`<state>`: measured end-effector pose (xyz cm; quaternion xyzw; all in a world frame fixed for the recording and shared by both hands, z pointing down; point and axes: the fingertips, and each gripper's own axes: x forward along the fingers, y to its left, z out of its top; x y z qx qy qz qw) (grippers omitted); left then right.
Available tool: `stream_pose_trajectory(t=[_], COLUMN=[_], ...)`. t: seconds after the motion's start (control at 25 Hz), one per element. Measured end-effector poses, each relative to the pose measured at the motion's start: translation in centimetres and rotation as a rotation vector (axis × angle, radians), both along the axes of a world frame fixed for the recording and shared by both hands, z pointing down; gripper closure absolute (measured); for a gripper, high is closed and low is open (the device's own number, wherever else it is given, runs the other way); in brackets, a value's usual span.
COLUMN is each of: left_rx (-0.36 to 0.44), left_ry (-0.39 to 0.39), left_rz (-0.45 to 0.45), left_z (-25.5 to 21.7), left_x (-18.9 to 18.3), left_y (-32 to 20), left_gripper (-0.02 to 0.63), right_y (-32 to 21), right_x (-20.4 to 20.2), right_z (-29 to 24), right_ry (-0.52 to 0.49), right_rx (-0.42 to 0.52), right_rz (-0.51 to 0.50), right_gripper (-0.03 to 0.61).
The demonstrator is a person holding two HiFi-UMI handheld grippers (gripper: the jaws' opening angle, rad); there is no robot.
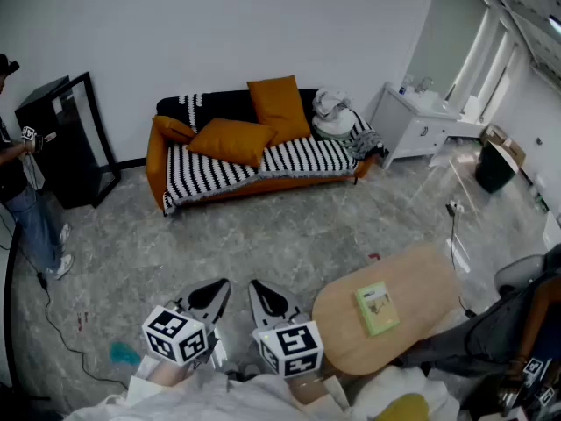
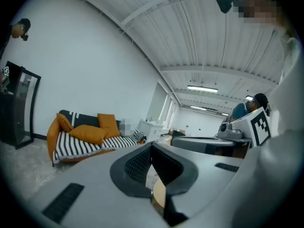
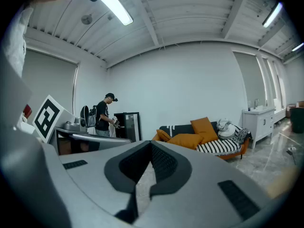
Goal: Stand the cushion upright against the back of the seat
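Observation:
Far across the room stands an orange sofa point(image 1: 158, 160) with a black-and-white striped cover. One orange cushion point(image 1: 232, 139) lies flat on its seat, left of middle. A second orange cushion point(image 1: 279, 108) leans upright against the backrest, and a small one point(image 1: 173, 128) sits by the left arm. The flat cushion point(image 2: 88, 133) also shows in the left gripper view, and the same cushion point(image 3: 189, 139) shows in the right gripper view. My left gripper point(image 1: 210, 298) and right gripper point(image 1: 267, 301) are side by side at the bottom, far from the sofa. Both are shut and empty, tips touching point(image 2: 152, 148) point(image 3: 152, 146).
A person point(image 1: 17, 174) stands at the left by a black cabinet point(image 1: 66, 139). A round wooden table point(image 1: 412, 279) with a green book point(image 1: 377, 308) is close on my right. A white cabinet point(image 1: 421, 121) and a cloth bundle point(image 1: 331, 112) are beside the sofa's right end.

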<state>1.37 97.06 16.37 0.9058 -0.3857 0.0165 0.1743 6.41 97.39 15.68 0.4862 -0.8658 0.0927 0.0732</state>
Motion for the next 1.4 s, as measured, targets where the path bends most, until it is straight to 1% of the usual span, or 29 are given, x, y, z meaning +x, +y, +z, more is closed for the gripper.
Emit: stream_pose_trajectory(t=[0.36, 0.52, 0.72, 0.88, 1.04, 1.28, 1.4], left_rx=[-0.041, -0.053, -0.059, -0.065, -0.089, -0.108, -0.115], left_ry=[-0.005, 0.030, 0.034, 0.024, 0.036, 0.035, 0.047], left_rz=[0.036, 0.038, 0.049, 0.086, 0.060, 0.022, 0.007], left_z=[-0.1, 0.4, 0.5, 0.2, 1.1, 3.0, 3.0], left_x=[0.9, 1.5, 2.1, 3.0, 3.6, 4.8, 5.2], left_y=[-0.3, 0.5, 0.2, -0.3, -0.7, -0.4, -0.8], left_gripper=[0.606, 0.606, 0.606, 0.606, 0.606, 0.606, 0.606], right_y=[-0.5, -0.1, -0.6, -0.8, -1.0, -1.4, -1.7], right_x=[-0.2, 0.2, 1.3, 1.6, 1.9, 3.7, 4.0], right_z=[-0.6, 0.0, 0.3, 0.2, 0.5, 1.6, 2.0], right_ry=[0.009, 0.011, -0.029, -0.029, -0.016, -0.024, -0.031], right_rx=[0.003, 0.006, -0.010, -0.025, -0.023, -0.017, -0.018], right_rz=[-0.021, -0.018, 0.020, -0.007, -0.038, -0.045, -0.048], right_gripper=[0.566, 0.566, 0.565, 0.565, 0.565, 0.565, 0.565])
